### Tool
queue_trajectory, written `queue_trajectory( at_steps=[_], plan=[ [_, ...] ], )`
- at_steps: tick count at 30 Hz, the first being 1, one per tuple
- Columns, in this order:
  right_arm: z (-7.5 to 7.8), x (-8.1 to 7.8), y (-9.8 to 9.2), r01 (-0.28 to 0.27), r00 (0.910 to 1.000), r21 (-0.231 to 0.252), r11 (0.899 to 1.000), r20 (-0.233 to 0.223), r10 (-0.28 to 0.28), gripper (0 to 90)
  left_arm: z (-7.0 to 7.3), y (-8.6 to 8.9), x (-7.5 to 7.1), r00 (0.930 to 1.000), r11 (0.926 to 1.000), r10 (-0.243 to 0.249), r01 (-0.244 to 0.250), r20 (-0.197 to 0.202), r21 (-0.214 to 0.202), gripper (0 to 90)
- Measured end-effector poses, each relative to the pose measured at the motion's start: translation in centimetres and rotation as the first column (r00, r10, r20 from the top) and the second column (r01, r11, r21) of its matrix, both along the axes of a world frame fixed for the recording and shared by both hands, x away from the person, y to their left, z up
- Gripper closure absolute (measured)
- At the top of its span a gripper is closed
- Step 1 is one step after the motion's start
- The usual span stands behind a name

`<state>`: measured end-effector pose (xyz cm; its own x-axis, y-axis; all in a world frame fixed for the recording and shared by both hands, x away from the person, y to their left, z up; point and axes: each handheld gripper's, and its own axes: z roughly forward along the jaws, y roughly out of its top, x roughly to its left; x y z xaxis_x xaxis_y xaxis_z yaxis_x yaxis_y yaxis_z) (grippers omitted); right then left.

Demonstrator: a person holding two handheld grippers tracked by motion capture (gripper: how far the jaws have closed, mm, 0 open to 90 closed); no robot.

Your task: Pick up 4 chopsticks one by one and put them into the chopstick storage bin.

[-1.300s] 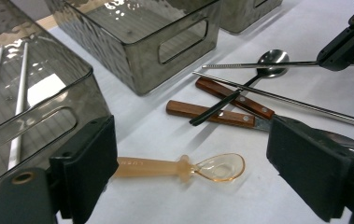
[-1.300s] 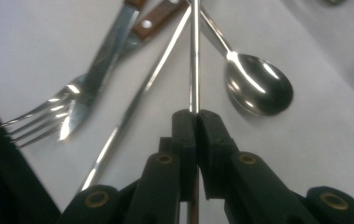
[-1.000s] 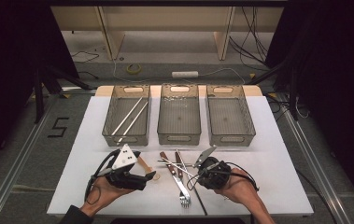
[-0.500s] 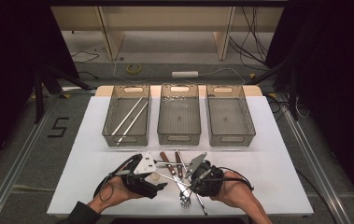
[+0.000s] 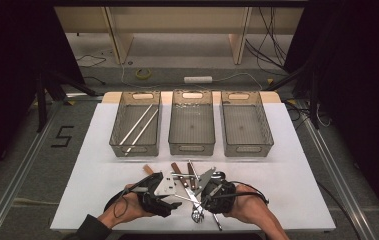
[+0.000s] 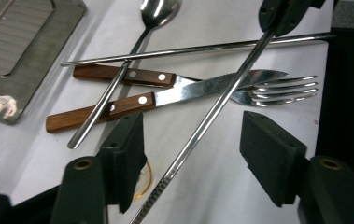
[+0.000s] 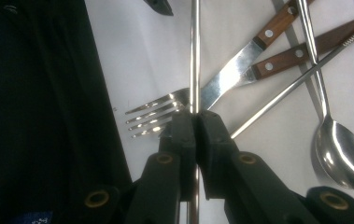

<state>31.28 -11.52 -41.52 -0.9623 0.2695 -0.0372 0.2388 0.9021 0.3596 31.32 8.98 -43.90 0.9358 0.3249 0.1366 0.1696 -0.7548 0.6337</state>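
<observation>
Crossing the pile slantwise, one metal chopstick (image 6: 212, 114) runs between the pads of the left gripper (image 6: 191, 154) — its jaws have just been closing yet stand apart, pads clear of the rod on either side. Its far end sits clamped in the right gripper (image 7: 196, 122), jaws shut on it, just above the fork (image 7: 153, 119) and knife (image 6: 165, 95).
</observation>
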Motion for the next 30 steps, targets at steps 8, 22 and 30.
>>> queue_trajectory(
  at_steps=[8,22,30],
  plan=[
    [0.12,-0.27,0.33,-0.015,0.9999,0.005,1.000,-0.006,0.015,86.3,0.00,-0.29,-0.44,0.9985,0.9983,-0.056,0.056,-0.001,0.017,52.7],
    [-0.02,-0.44,0.55,-0.056,0.9978,-0.009,0.998,-0.035,0.056,86.3,-0.17,-0.42,-0.66,0.9933,0.9925,-0.112,0.113,-0.029,0.046,69.2],
    [-0.13,-0.48,0.45,-0.106,0.9938,-0.010,0.994,-0.035,0.105,86.2,-0.15,-0.42,-0.87,0.9867,0.9851,-0.157,0.159,-0.041,0.064,76.2]
  ],
)
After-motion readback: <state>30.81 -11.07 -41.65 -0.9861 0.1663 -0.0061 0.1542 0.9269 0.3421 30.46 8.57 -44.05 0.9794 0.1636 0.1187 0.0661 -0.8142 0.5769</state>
